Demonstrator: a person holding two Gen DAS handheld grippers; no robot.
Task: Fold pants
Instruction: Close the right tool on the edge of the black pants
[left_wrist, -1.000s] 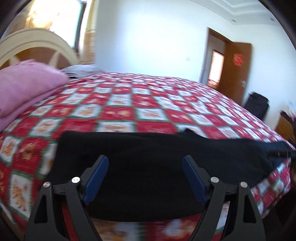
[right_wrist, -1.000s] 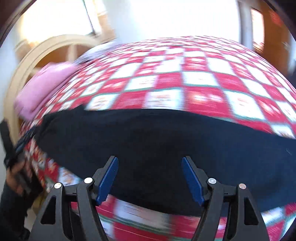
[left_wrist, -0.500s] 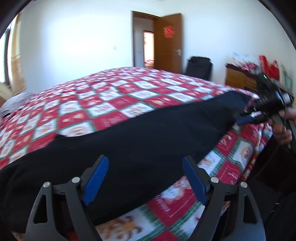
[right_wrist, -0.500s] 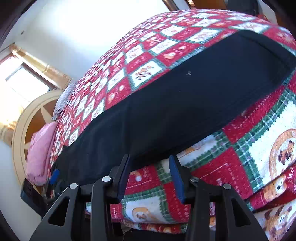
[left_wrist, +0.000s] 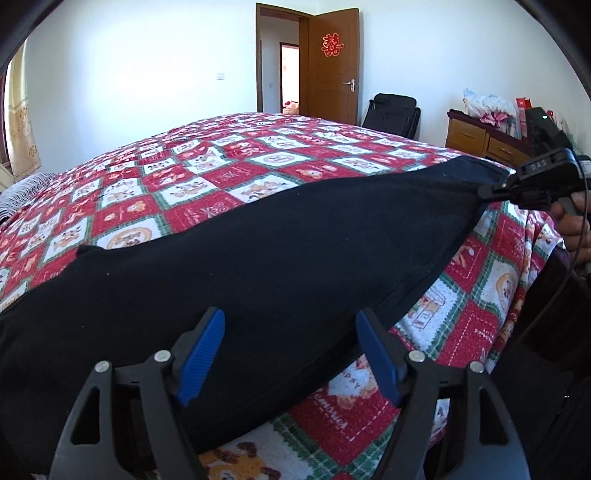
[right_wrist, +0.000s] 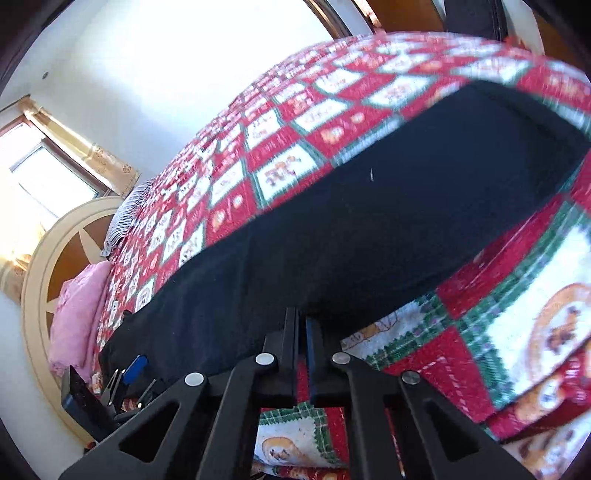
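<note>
Black pants (left_wrist: 258, 266) span frame centre; left gripper (left_wrist: 290, 354) jaws wide, right gripper (right_wrist: 300, 325) pinches their edge (lower centre).

Left claw (left_wrist: 290, 354) gapes wide; right claw (right_wrist: 300, 328) pinched together.
</note>
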